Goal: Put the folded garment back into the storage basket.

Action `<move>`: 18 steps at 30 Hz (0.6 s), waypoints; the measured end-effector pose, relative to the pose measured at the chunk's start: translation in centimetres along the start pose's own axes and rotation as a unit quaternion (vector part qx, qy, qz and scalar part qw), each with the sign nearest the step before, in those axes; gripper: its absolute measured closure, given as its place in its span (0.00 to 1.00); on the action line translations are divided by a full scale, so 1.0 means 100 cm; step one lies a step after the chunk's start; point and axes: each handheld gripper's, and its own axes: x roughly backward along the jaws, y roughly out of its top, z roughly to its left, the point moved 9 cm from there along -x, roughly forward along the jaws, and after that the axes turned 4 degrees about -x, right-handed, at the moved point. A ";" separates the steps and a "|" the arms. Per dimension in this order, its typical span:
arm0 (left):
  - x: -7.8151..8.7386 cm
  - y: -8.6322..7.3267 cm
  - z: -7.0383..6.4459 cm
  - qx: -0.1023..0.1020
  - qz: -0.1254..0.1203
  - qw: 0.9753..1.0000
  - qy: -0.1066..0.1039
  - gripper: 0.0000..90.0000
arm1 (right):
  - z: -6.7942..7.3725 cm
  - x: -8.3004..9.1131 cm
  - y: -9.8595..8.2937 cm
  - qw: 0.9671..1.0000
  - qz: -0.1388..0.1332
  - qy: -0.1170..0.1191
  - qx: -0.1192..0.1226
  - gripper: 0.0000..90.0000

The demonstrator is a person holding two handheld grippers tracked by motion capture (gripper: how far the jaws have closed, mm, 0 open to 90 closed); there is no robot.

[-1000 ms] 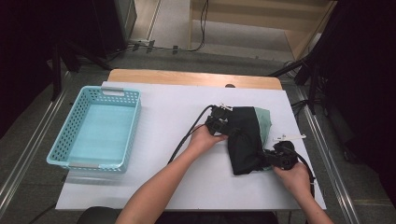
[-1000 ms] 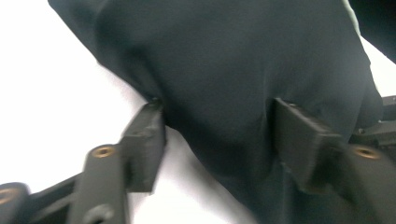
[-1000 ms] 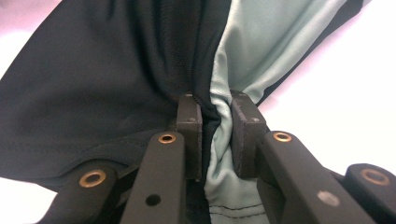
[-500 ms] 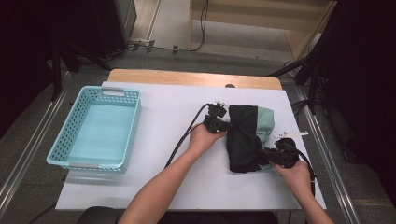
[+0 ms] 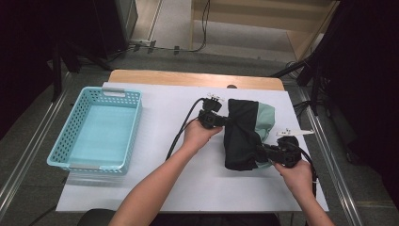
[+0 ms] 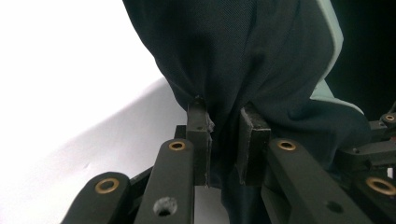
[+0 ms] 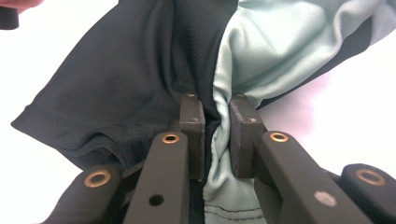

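A folded garment, black with a pale mint-green panel, lies on the white table right of centre. My left gripper is shut on the garment's upper left edge; black fabric is bunched between its jaws. My right gripper is shut on the garment's lower right edge. In the right gripper view the jaws pinch black cloth together with mint-green cloth at the seam. A hand holds each gripper.
A light-blue plastic basket stands at the table's left side. The white table cover has open room between basket and garment. A wooden strip runs along the far edge. Black cables trail from the left gripper.
The garment has been drawn narrower and longer, its dark part folded over more of the green. Both grippers stay shut on it; the right one has shifted slightly left.
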 end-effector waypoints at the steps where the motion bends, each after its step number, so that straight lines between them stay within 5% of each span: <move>1: 0.001 0.001 0.000 0.003 -0.002 1.000 -0.001 0.88 | 0.003 0.000 0.001 1.000 -0.001 0.000 0.003 0.85; 18: 0.035 -0.011 0.008 -0.010 0.000 1.000 0.007 0.88 | 0.042 -0.011 0.007 0.999 0.014 0.029 0.017 0.85</move>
